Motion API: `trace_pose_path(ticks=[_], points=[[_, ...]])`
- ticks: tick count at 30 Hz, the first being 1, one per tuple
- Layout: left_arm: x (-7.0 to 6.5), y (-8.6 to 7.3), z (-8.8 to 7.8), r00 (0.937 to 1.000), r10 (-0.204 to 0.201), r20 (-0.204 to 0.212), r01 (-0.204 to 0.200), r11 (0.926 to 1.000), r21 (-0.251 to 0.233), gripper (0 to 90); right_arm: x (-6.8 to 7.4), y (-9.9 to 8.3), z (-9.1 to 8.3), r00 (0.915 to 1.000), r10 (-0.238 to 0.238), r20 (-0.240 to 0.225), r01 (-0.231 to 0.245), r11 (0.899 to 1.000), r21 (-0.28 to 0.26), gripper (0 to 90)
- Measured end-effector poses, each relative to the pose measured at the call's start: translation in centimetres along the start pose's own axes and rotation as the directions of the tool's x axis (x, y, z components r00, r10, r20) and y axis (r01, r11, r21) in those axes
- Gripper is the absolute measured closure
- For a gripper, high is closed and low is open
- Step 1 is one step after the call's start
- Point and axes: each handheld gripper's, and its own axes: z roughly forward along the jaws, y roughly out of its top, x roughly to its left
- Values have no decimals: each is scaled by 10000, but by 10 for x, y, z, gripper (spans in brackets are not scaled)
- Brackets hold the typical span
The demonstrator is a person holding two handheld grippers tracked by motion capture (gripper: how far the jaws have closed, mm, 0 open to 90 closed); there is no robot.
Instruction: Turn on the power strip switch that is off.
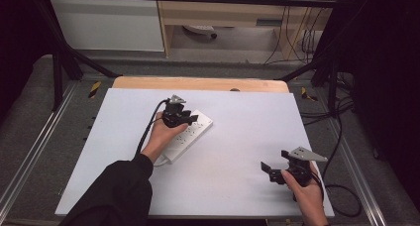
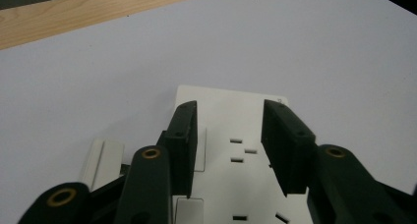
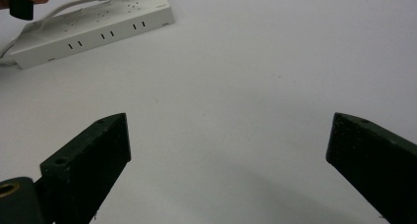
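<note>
A white power strip (image 1: 190, 135) lies slantwise on the white board, a little left of the middle. My left gripper (image 1: 190, 120) hovers over its far end, held by a hand in a black sleeve. In the left gripper view the jaws (image 2: 231, 106) stand apart above the strip's top face (image 2: 226, 177), with socket slots showing between them and nothing pressed by the pads. My right gripper (image 1: 273, 161) rests near the board's front right, pointing left toward the strip. Its jaws (image 3: 230, 123) are spread wide over bare board, and the strip (image 3: 93, 27) lies far off.
The white board (image 1: 247, 107) covers a wooden table whose edge (image 1: 198, 83) shows at the back. A white cord (image 1: 159, 161) leaves the strip's near end. Black frame posts stand at both back corners, and cables lie on the floor at the right.
</note>
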Motion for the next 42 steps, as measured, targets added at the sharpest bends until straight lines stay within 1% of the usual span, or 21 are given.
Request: trace_pose_path(ticks=[2, 5, 12, 14, 15, 20, 24, 32, 34, 38, 42], points=[[0, 1, -1, 10000, -6, -47, 6, 10000, -71, 524, 0, 0, 0, 10000, 25, -1, -25, 10000, 10, 35], [0, 2, -2, 9999, -158, -69, 157, 9996, -216, 441, 0, 0, 0, 10000, 18, -6, -18, 10000, 11, 35], [0, 2, -3, 9987, -491, -112, 491, 9988, -18, 236, 0, 0, 1, 10000, 42, -10, -42, 10000, 51, 35], [0, 3, -4, 9979, -647, -18, 647, 9979, 20, 189, 0, 0, 1, 10000, 60, -5, -60, 10000, 68, 35], [0, 3, -4, 9979, -653, 28, 653, 9979, 29, 176, 0, 0, 1, 10000, 63, -4, -63, 10000, 71, 35], [0, 4, -8, 9979, -631, 157, 633, 9979, -104, 133, 0, 0, 1, 10000, 64, 11, -64, 10000, 69, 35], [0, 5, -11, 9982, -583, 159, 586, 9982, -151, 78, -1, 0, 1, 10000, 62, 18, -62, 10000, 67, 35], [-1, 9, -20, 9990, -441, 95, 445, 9982, -393, 78, -1, 0, 1, 10000, 69, 27, -69, 10000, 49, 35], [-1, 10, -22, 9987, -485, 124, 490, 9977, -478, 78, -1, 0, 1, 10000, 67, 30, -68, 10000, 49, 35], [-1, 11, -26, 9989, -449, 134, 455, 9978, -493, 79, -1, 0, 1, 10000, 61, 34, -62, 10000, 30, 34], [-1, 13, -34, 9988, -453, 187, 463, 9971, -601, 82, -1, 0, 1, 10000, 59, 38, -59, 10000, 26, 34]])
